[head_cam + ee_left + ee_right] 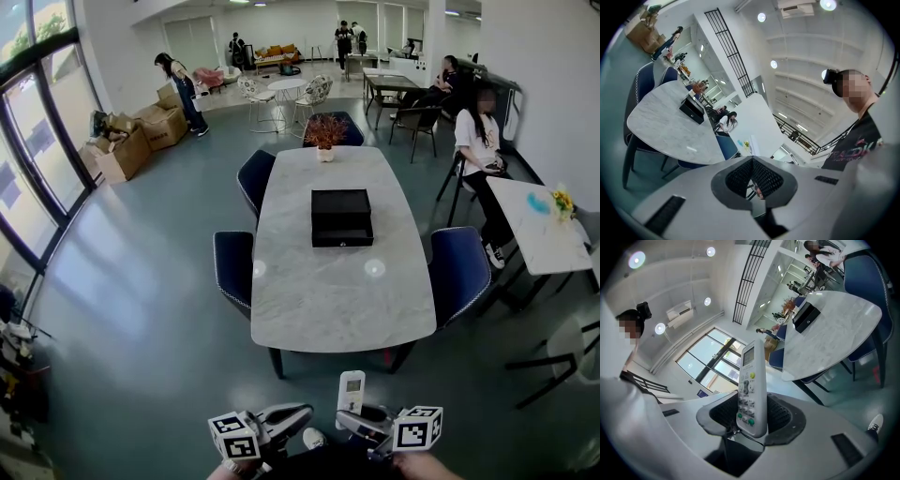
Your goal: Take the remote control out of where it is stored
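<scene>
A white remote control [351, 392] [751, 390] stands between the jaws of my right gripper [364, 422] [751, 417], which is shut on its lower end, buttons and screen facing the camera. My left gripper [286, 418] [752, 177] is beside it with its jaws together and nothing between them. Both grippers hang low at the near edge of the head view, well short of the table. A black drawer box [341, 217] [806, 316] [691, 111] sits closed in the middle of the grey marble table [328, 300].
Dark blue chairs [234, 267] [459, 272] stand round the table, and a potted plant [325, 134] stands at its far end. A person [478, 141] sits at the right by a second table [539, 234]. Cardboard boxes [131, 141] lie at the far left.
</scene>
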{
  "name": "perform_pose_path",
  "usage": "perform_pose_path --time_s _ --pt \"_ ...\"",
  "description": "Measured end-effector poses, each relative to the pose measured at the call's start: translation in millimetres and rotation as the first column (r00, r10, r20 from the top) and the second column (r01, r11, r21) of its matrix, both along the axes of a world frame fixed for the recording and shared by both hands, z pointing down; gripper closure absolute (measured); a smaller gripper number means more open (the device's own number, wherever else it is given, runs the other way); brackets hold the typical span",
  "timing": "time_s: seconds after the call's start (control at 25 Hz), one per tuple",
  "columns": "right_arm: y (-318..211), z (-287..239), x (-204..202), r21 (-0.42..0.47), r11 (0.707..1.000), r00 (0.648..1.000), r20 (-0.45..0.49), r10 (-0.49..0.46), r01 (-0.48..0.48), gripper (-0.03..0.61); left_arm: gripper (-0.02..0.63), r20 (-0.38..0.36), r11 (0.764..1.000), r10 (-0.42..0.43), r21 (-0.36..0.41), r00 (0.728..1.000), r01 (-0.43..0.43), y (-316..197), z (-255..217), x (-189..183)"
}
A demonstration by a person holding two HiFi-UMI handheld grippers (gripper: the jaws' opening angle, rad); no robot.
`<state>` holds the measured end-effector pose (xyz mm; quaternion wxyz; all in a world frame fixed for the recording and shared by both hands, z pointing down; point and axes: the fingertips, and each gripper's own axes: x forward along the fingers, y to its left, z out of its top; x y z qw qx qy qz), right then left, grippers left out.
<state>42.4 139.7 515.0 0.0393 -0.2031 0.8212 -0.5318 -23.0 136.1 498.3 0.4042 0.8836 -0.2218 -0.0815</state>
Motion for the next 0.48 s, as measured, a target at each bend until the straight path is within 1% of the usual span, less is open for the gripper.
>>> perform_pose_path --time_s 0.24,0.36,0.48 --pt "0.1 -0.5 -2.2 0.0 1.0 1.0 -0.003 -0.003 0.003 0.402 0.607 -0.008 1.0 -0.009 -0.002 1.0 0.009 0.2 -0.8 -4.1" --pt "-0.2 -0.2 -3.3 0.007 1.0 1.0 0.022 -0.007 0.007 0.402 0.607 -0.004 1.0 -0.008 0.002 1.0 0.008 0.1 -1.1 -3.9" --pt "-1.9 1.4 -2.5 0.009 1.0 1.0 0.002 -0.007 0.007 0.402 0.607 -0.001 1.0 -0.007 0.002 1.0 0.007 -0.6 -0.2 -4.6"
